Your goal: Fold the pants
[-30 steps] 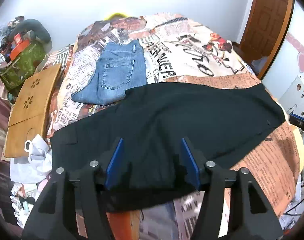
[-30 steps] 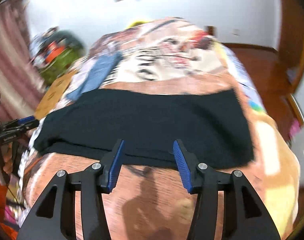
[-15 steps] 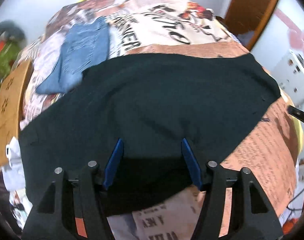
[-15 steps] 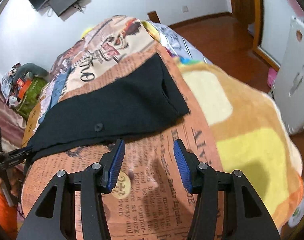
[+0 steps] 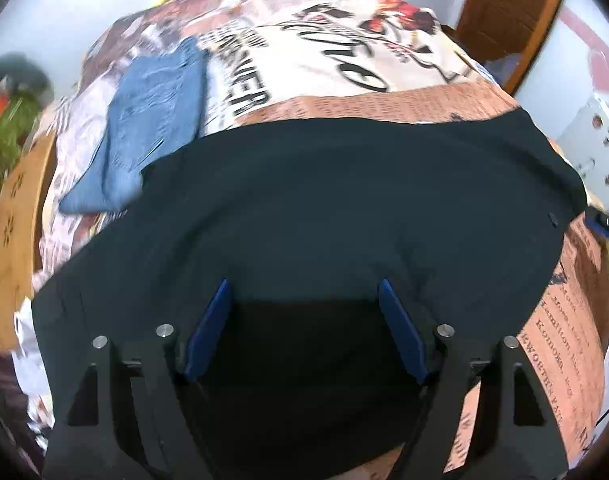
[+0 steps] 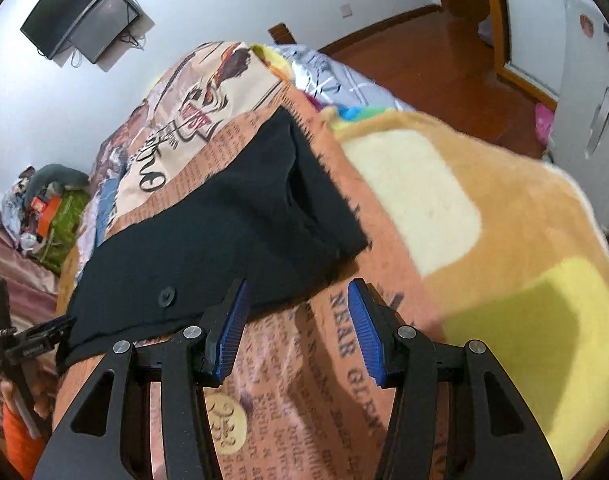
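Black pants (image 5: 344,200) lie spread across the bed, waist end with a button (image 5: 552,218) at the right. My left gripper (image 5: 304,292) is open and empty, low over the pants' near edge at their middle. In the right wrist view the pants (image 6: 232,232) run from the lower left up to the waist end near the centre, with the button (image 6: 166,294) showing. My right gripper (image 6: 298,292) is open and empty just in front of the waist corner, left finger at the fabric edge.
Folded blue jeans (image 5: 152,120) lie on the newspaper-print bedspread (image 5: 324,60) beyond the black pants. A wooden board (image 5: 16,220) lies at the left. A yellow and tan blanket (image 6: 484,248) covers the bed's right side. A white fridge (image 6: 596,100) stands at the far right.
My left gripper moved forward and lower over the black pants. My right gripper swung right to the waist end and closed in on its corner. Both stayed open.
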The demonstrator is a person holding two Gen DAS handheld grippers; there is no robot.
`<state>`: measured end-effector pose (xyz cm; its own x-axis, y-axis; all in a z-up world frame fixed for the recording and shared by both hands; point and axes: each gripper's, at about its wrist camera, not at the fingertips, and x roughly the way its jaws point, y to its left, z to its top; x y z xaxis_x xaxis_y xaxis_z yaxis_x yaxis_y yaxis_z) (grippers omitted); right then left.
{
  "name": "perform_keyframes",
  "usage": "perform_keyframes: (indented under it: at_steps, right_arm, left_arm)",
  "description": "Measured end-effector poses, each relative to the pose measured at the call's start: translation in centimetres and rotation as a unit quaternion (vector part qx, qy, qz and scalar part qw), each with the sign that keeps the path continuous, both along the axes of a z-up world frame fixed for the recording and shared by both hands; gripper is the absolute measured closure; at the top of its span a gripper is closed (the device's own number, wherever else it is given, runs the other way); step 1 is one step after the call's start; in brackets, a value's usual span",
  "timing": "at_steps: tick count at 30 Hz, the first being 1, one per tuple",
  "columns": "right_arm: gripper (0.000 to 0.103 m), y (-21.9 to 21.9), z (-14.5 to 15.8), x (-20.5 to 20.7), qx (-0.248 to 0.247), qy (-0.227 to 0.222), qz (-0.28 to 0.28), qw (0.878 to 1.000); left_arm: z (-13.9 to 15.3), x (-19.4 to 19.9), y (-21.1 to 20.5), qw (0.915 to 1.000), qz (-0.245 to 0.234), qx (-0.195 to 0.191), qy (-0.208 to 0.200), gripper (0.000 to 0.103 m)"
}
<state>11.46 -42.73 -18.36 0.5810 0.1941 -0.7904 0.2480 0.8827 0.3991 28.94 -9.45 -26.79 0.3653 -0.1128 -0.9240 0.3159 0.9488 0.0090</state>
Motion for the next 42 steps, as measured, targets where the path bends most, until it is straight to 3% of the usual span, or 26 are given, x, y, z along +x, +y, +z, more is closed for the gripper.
perform_keyframes:
  at_steps: [7, 11, 15, 17, 22, 28, 34, 36, 37, 38, 42]
  right_arm:
    - [0.057, -0.8, 0.4, 0.8, -0.022, -0.009, -0.003, 1.0]
    - [0.074, -0.5, -0.2, 1.7, -0.022, -0.002, 0.01, 1.0]
    - [0.082, 0.1, -0.5, 2.3, -0.033, -0.006, 0.023, 0.999]
    - [0.093, 0.2, -0.6, 2.6, -0.046, -0.006, 0.023, 0.999]
    - [0.096, -0.1, 0.2, 2.4, -0.098, -0.022, 0.011, 0.995]
    - [0.096, -0.3, 0.0, 2.6, -0.116, -0.016, -0.004, 0.993]
    - [0.092, -0.1, 1.9, 1.4, -0.116, -0.016, -0.023, 0.993]
    - [0.077, -0.1, 2.2, 0.7, -0.087, -0.01, -0.012, 0.996]
    - [0.06, 0.0, 2.1, 0.3, -0.065, -0.009, -0.01, 0.998]
    - [0.051, 0.1, 2.1, 0.1, -0.049, -0.011, -0.008, 0.999]
    - [0.051, 1.0, 0.5, -0.4, 0.025, 0.004, -0.001, 1.0]
  left_arm:
    - [-0.4, 0.6, -2.4, 0.9998, -0.02, -0.006, 0.003, 0.027]
    - [-0.7, 0.8, -3.0, 0.9997, -0.021, -0.009, 0.003, 0.027]
    - [-0.9, 0.8, -2.9, 0.9997, -0.02, -0.013, 0.004, 0.026]
    - [-0.9, 0.8, -2.9, 0.9997, -0.02, -0.014, 0.004, 0.026]
    - [-1.0, 0.6, -2.9, 0.9997, -0.02, -0.014, 0.0, 0.025]
    - [-1.1, 0.4, -2.9, 0.9997, -0.018, -0.014, -0.005, 0.024]
    - [-1.1, 0.4, -2.8, 0.9997, -0.017, -0.016, -0.007, 0.024]
    - [-1.1, 0.4, -2.8, 0.9997, -0.017, -0.016, -0.008, 0.024]
    - [-1.1, 0.4, -2.8, 0.9997, -0.016, -0.016, -0.008, 0.024]
    - [-1.1, 0.4, -2.8, 0.9997, -0.016, -0.017, -0.009, 0.024]
    - [-1.1, 0.3, -2.8, 0.9997, -0.016, -0.016, -0.01, 0.023]
